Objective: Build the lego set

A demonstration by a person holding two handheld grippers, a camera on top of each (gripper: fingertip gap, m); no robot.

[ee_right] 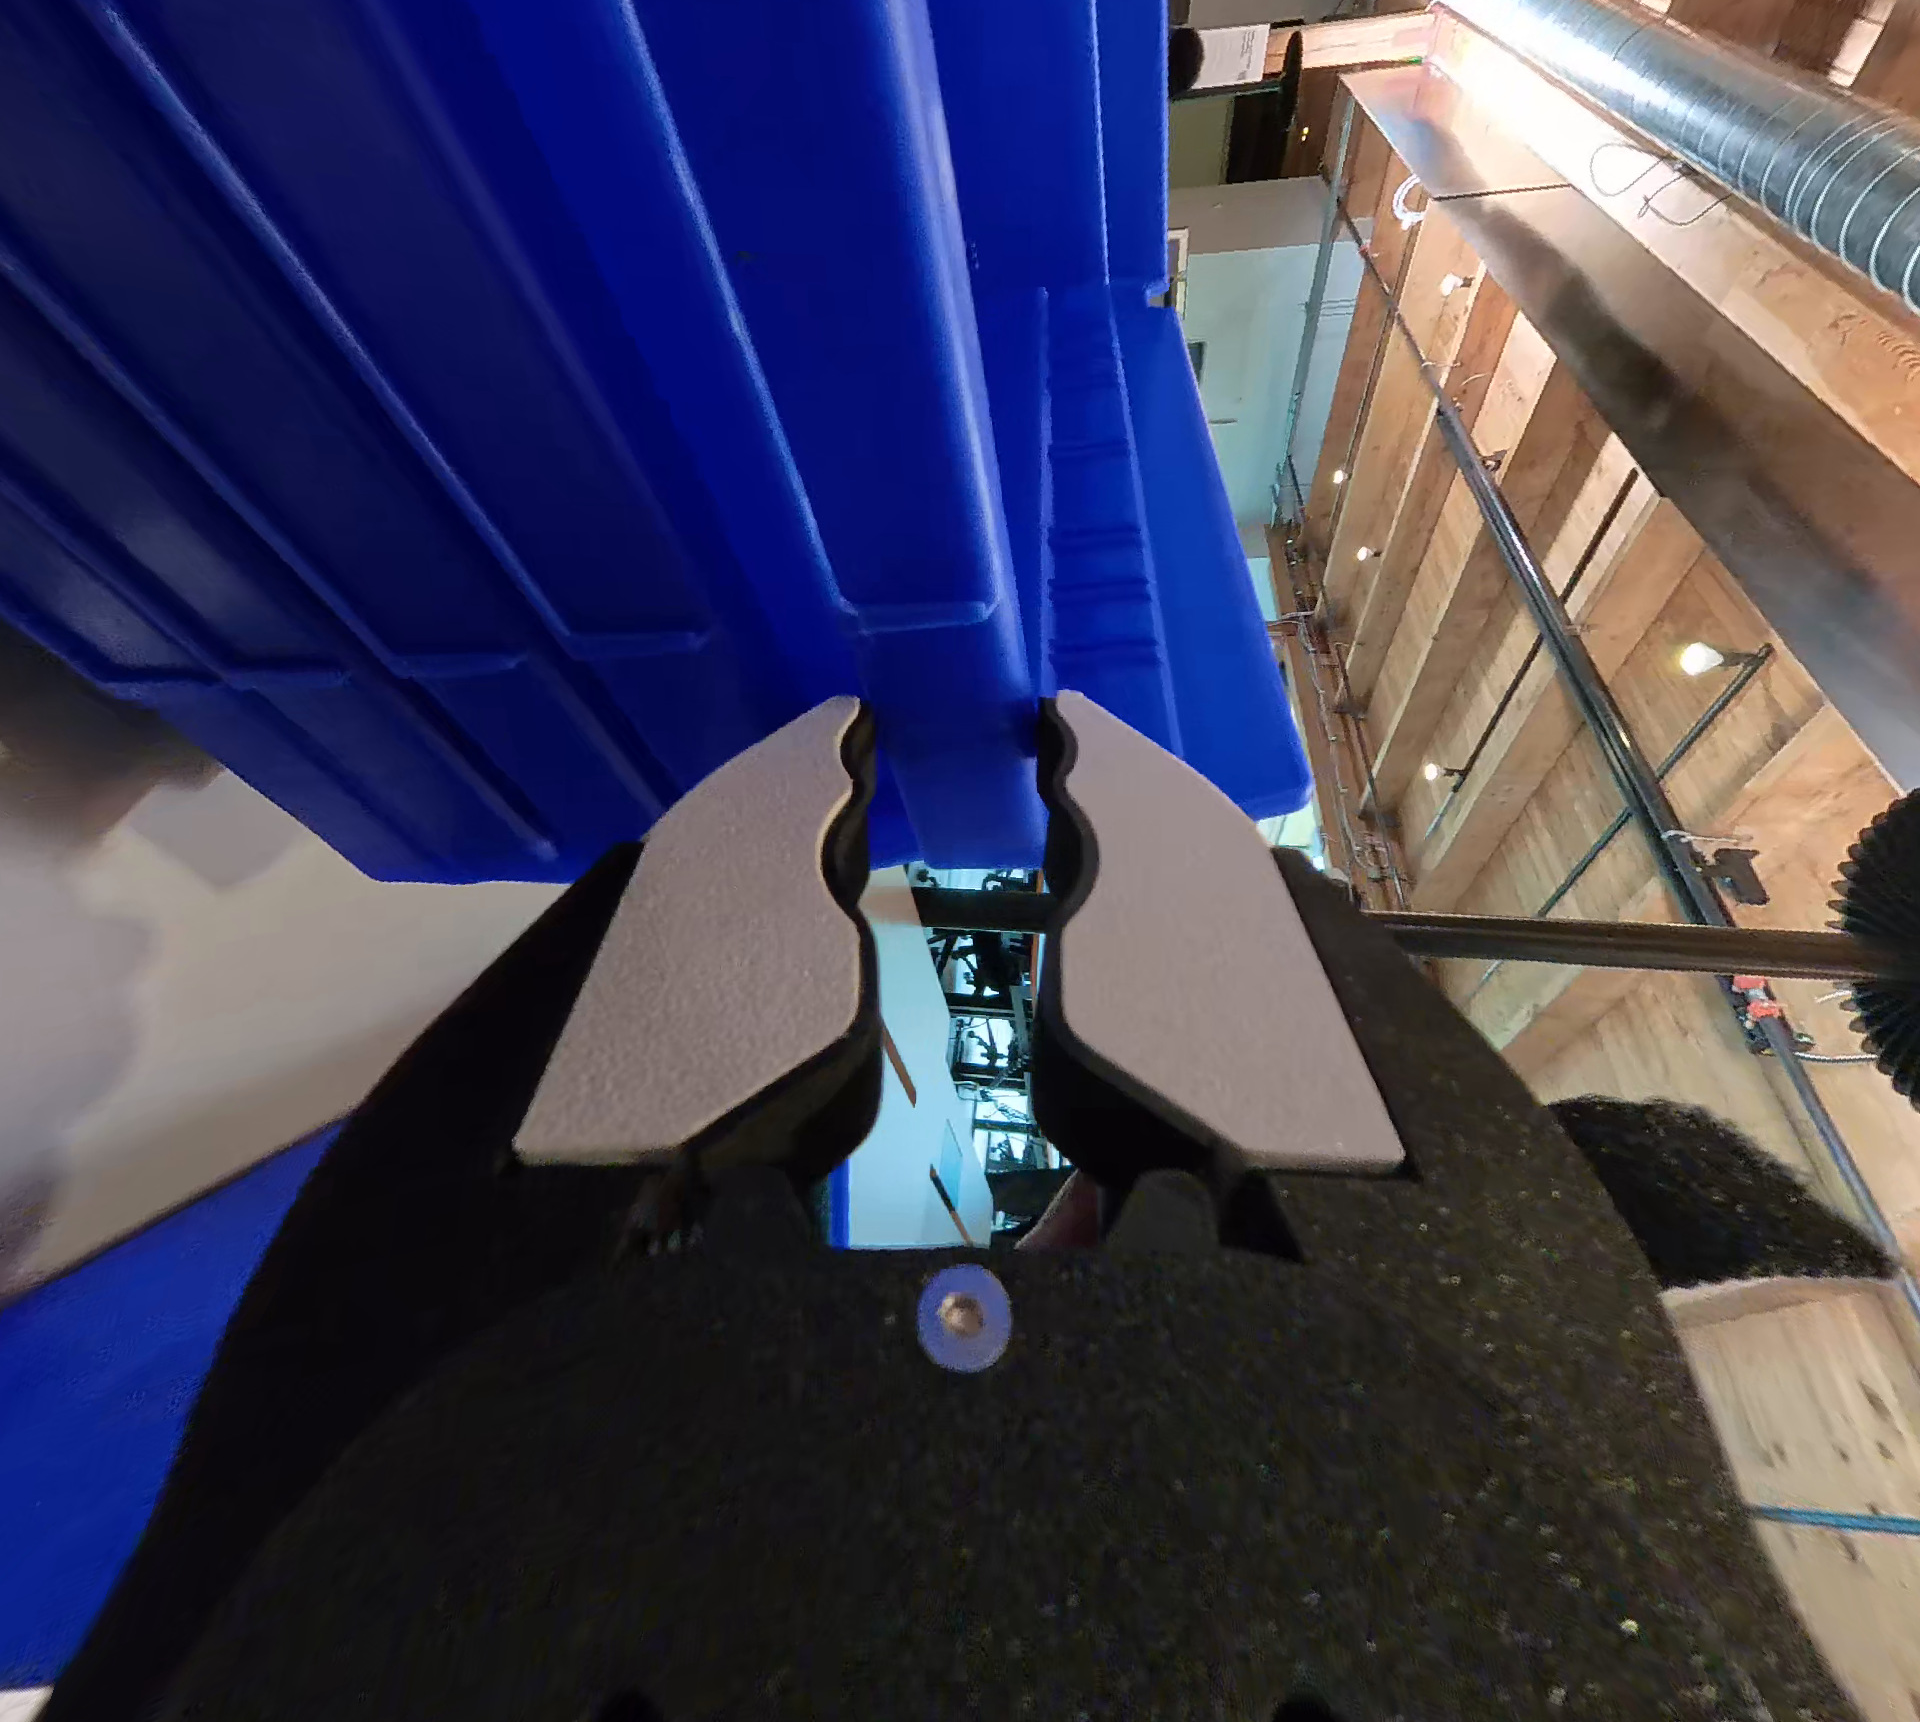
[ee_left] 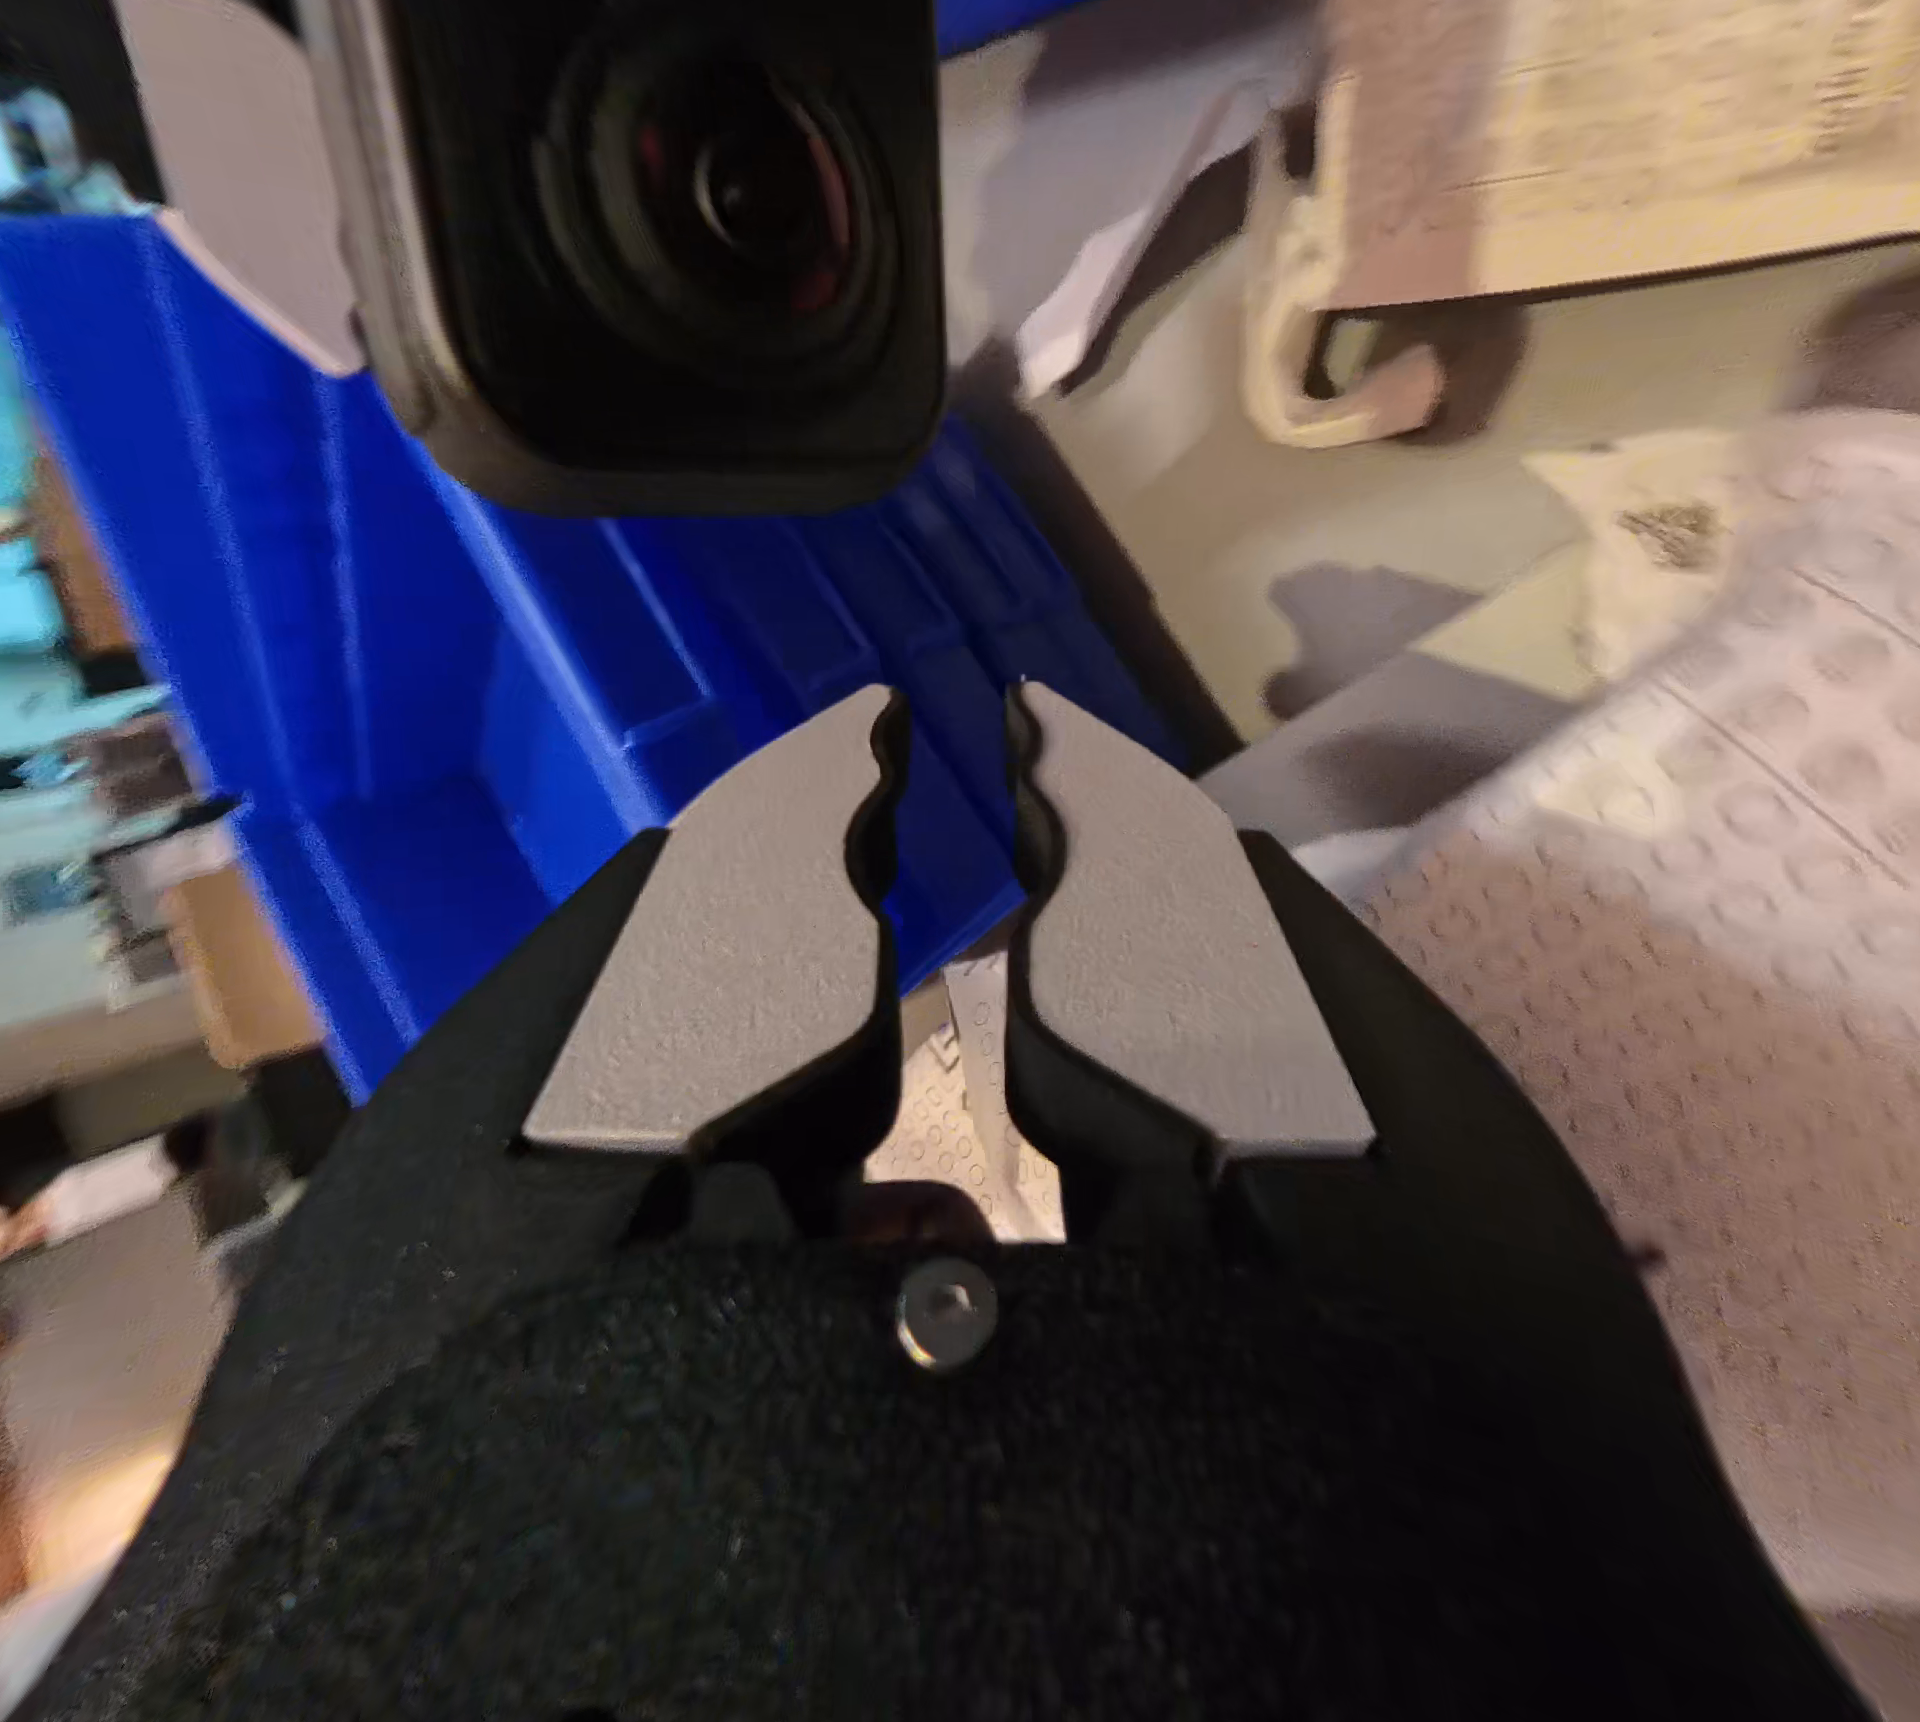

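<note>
A big blue plastic bin [ee_right: 520, 218] fills the upper left of the right wrist view, tipped up against the ceiling. My right gripper [ee_right: 951, 716] is shut on a flat rib of the bin's rim [ee_right: 956, 789]; both pads press on it. In the left wrist view my left gripper [ee_left: 956, 706] is open, with a narrow gap between the pads and nothing pressed in it. It sits close to the same bin's ribbed side [ee_left: 416, 633]. The right gripper's black camera [ee_left: 665, 197] hangs close above my left fingertips.
White dotted paper sheets [ee_left: 1558, 945] and a cardboard box [ee_left: 1610, 10] lie to the right of my left gripper. The right wrist view shows wooden ceiling beams, a metal duct [ee_right: 1662, 83] and a black rod with a ribbed knob [ee_right: 1610, 945]. The left gripper's tips are roughly 15 cm from the right gripper's.
</note>
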